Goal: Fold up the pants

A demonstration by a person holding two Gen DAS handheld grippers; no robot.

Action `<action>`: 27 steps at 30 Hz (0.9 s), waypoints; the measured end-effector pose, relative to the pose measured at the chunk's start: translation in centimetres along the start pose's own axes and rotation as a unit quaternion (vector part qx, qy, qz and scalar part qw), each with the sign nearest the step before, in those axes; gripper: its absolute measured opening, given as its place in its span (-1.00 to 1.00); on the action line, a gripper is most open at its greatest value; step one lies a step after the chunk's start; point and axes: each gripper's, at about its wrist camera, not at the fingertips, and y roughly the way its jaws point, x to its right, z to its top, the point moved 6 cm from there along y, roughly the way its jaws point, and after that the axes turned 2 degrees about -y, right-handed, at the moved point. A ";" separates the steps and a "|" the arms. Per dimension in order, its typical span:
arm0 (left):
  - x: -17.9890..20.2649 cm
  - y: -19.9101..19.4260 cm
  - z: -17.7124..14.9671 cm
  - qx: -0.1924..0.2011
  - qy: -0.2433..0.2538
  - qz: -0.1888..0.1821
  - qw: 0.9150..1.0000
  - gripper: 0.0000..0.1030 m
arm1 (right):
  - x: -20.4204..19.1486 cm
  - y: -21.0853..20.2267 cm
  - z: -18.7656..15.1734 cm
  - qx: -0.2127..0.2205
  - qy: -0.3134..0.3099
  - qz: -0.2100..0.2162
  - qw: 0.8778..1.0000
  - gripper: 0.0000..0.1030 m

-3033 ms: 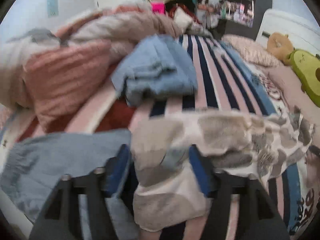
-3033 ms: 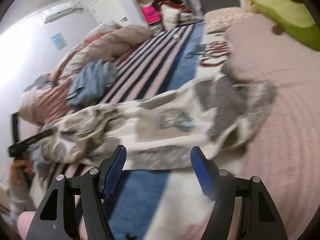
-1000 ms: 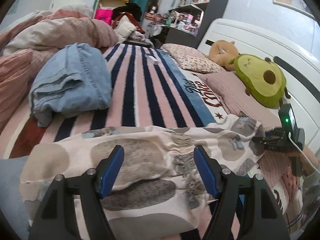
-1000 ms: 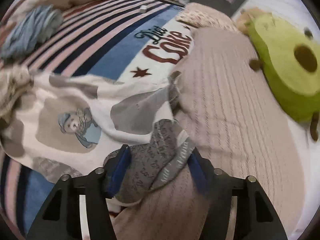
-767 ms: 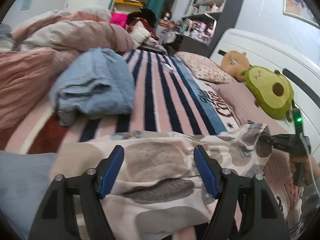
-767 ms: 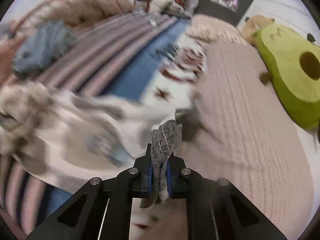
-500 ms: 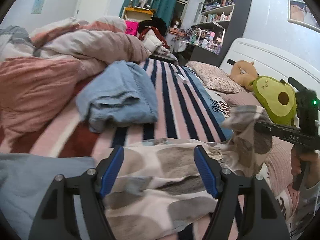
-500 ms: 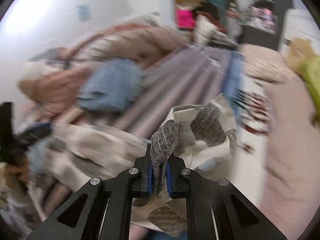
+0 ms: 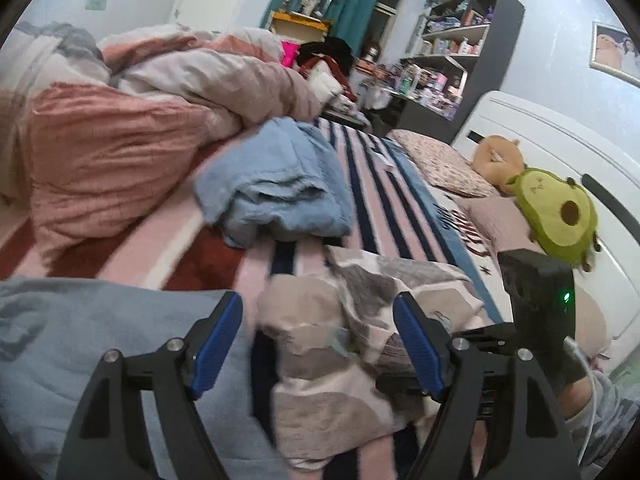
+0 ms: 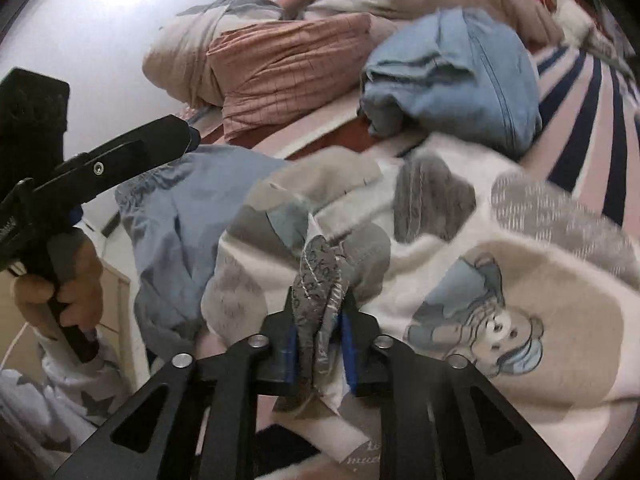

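Pants (image 10: 500, 280) hem carried over waist; folded jeans (image 10: 452, 76) just beyond.

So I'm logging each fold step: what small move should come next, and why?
Probably finish letting go: the right gripper, jaws opening, has the hem of the patterned pants between its pads, already laid over the other end, so back it off while the open left gripper hovers there.

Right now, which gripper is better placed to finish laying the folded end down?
Right gripper: its opening jaws have the patterned cream-and-grey pants hem between them. Left gripper is open, empty.
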 end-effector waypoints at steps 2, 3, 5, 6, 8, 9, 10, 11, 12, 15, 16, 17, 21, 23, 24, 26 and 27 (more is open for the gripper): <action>1.2 1.0 -0.3 -0.013 0.002 -0.021 1.000 0.44 | 0.1 -1.7 -0.5 0.010 0.003 0.009 1.000 -0.12; 1.8 1.6 -0.5 -0.020 0.004 -0.027 0.999 0.44 | 0.3 -2.8 -0.6 0.019 0.003 0.008 1.000 -0.02; 2.9 3.3 -1.1 -0.042 0.006 -0.033 0.999 0.44 | 0.7 -5.4 -1.0 0.045 0.002 -0.005 0.999 0.03; 3.2 4.2 -1.5 -0.056 0.003 -0.027 0.998 0.44 | 1.1 -6.7 -1.3 0.056 0.005 -0.018 0.998 0.03; 3.6 5.8 -2.6 -0.079 -0.001 -0.014 0.997 0.44 | 2.2 -9.1 -2.2 0.078 0.015 -0.047 0.996 0.05; 3.8 6.4 -3.1 -0.086 -0.001 -0.007 0.996 0.44 | 2.8 -10.3 -2.8 0.087 0.021 -0.052 0.995 0.05; 3.9 6.9 -3.7 -0.092 -0.004 0.000 0.996 0.44 | 3.3 -11.2 -3.4 0.094 0.030 -0.053 0.994 0.05; 4.0 7.3 -4.3 -0.098 -0.009 0.003 0.995 0.44 | 3.9 -11.9 -4.1 0.099 0.040 -0.053 0.993 0.05; 4.3 7.5 -4.8 -0.101 -0.010 0.003 0.995 0.43 | 4.3 -12.3 -4.7 0.104 0.047 -0.051 0.992 0.05; 5.5 8.0 -5.4 -0.097 0.009 0.012 0.995 0.06 | 5.2 -12.9 -6.2 0.115 0.068 -0.043 0.990 0.05; 5.6 8.2 -5.4 -0.092 0.013 0.021 0.995 -0.14 | 5.4 -12.8 -6.4 0.116 0.074 -0.038 0.990 0.05; 5.5 8.5 -5.3 -0.088 0.016 0.035 0.995 -0.56 | 5.7 -12.8 -6.7 0.118 0.081 -0.034 0.989 0.05; 5.6 6.8 -3.7 -0.033 0.020 0.054 0.998 -0.84 | 6.3 -12.8 -6.8 0.129 0.095 -0.026 0.987 0.05; 5.4 4.1 -2.3 0.013 0.032 0.077 0.996 -0.84 | 6.3 -13.3 -7.0 0.134 0.095 -0.030 0.986 0.05; 5.1 3.1 -1.9 0.023 0.031 0.090 0.995 -0.85 | 6.3 -13.8 -7.3 0.136 0.095 -0.033 0.986 0.05; 3.8 2.0 -1.6 0.025 0.028 0.126 0.991 -0.84 | 6.3 -14.1 -7.3 0.138 0.096 -0.035 0.985 0.05; 2.9 1.8 -2.0 0.018 0.023 0.138 0.990 -0.84 | 6.4 -14.2 -7.2 0.139 0.096 -0.038 0.985 0.05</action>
